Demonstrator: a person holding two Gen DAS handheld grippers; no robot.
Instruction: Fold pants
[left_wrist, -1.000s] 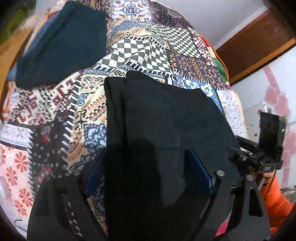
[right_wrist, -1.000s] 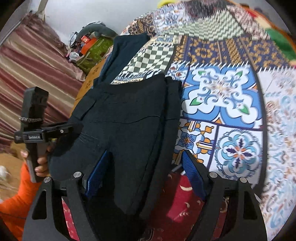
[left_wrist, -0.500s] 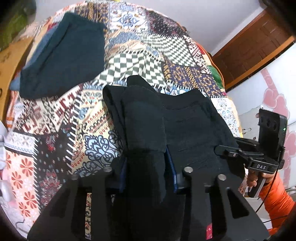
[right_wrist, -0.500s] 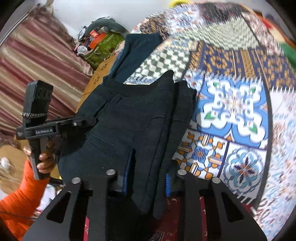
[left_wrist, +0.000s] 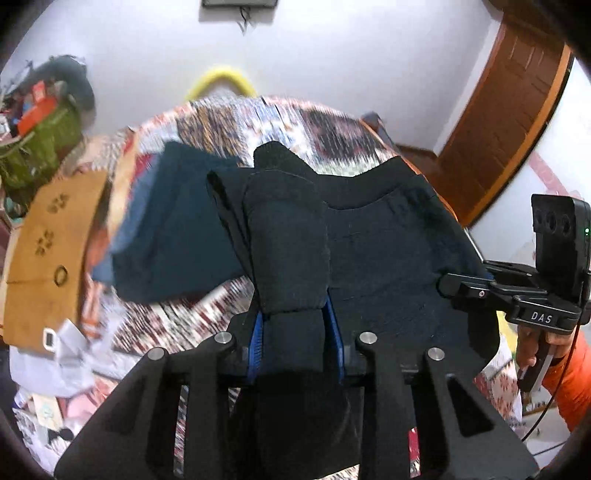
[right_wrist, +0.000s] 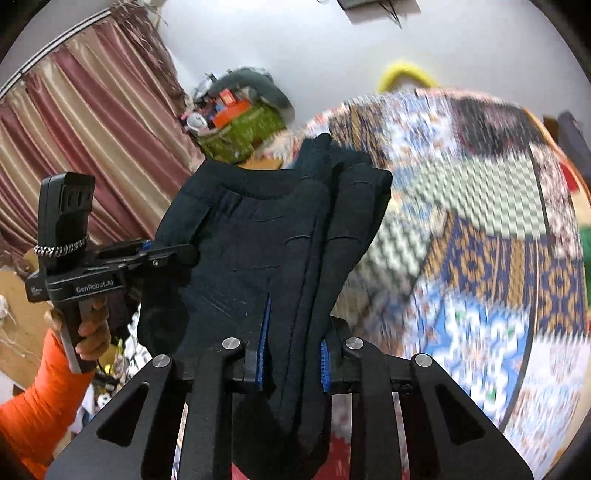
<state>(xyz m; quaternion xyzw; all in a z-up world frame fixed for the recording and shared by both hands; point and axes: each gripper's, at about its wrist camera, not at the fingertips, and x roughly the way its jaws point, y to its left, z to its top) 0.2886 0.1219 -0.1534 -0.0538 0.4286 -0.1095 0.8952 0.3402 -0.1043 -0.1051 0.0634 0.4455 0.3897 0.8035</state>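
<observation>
Left wrist: pants (left_wrist: 384, 254) between closing jaws

Both views are lit evenly by soft, diffuse indoor light, and no glare is seen on the white wall (left_wrist: 332, 55). The patchwork bedspread (right_wrist: 480, 258) is smeared by motion blur, while the black pants (left_wrist: 369, 240) are rendered nearly detailless. Strong fisheye bending and dark corner vignetting are present.

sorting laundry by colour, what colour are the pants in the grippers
Black pants, clearest in the left wrist view.

black tongs (left_wrist: 295, 334), blue pads, orange sleeve (right_wrist: 40, 398).
</observation>
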